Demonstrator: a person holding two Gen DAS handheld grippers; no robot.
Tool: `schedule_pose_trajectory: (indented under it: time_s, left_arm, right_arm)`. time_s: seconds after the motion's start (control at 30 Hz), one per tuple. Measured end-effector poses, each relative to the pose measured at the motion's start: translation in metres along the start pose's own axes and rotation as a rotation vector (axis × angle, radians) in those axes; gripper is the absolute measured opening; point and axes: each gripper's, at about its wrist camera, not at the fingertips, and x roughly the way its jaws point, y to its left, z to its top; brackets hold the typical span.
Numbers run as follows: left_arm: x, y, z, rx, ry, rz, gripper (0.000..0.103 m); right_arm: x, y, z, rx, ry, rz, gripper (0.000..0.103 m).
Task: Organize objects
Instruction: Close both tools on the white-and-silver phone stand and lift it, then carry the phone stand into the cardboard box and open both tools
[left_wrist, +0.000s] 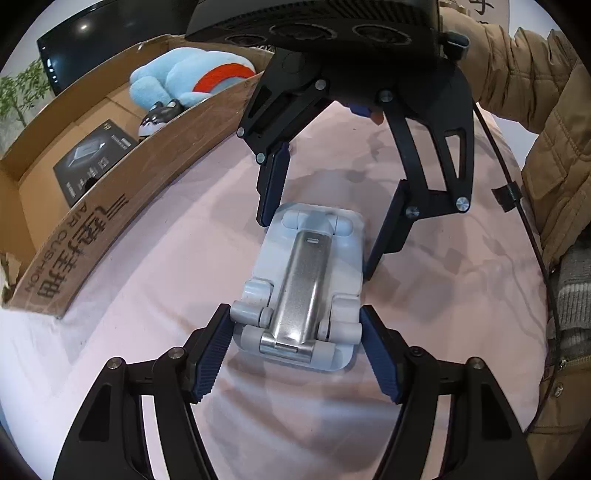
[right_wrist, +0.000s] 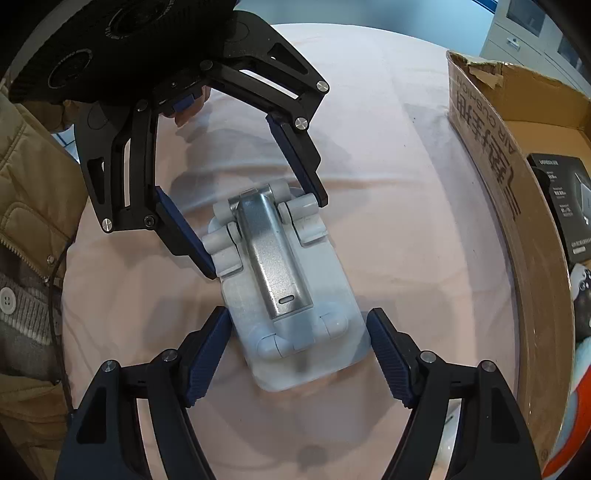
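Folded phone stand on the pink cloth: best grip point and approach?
Take the folded phone stand across its flat base plate, pads on the two long straight edges, coming from above. It lies flat, so only those edges are exposed. The silver arm and round hinge knuckles on top look likelier to slip. The left hand-held gripper already clamps the hinge end; the right hand-held gripper straddles the other.

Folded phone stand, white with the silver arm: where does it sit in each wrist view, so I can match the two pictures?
Left wrist view: the folded phone stand lies centre frame on the pink cloth, its near end between the left tool pads.
Right wrist view: the stand lies centre frame, tilted, its near end between the right tool pads.
Shared landmark: the cardboard box, left edge there, right edge here.
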Motion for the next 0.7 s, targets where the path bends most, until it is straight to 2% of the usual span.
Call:
schedule_pose_trajectory:
  time_s: [0.7]
  left_arm:
    - [-0.002, -0.002, 0.007, 0.042, -0.002, 0.040, 0.067]
  right_arm:
    - [-0.018, -0.030, -0.029, 0.006, 0.032, -0.028, 0.075]
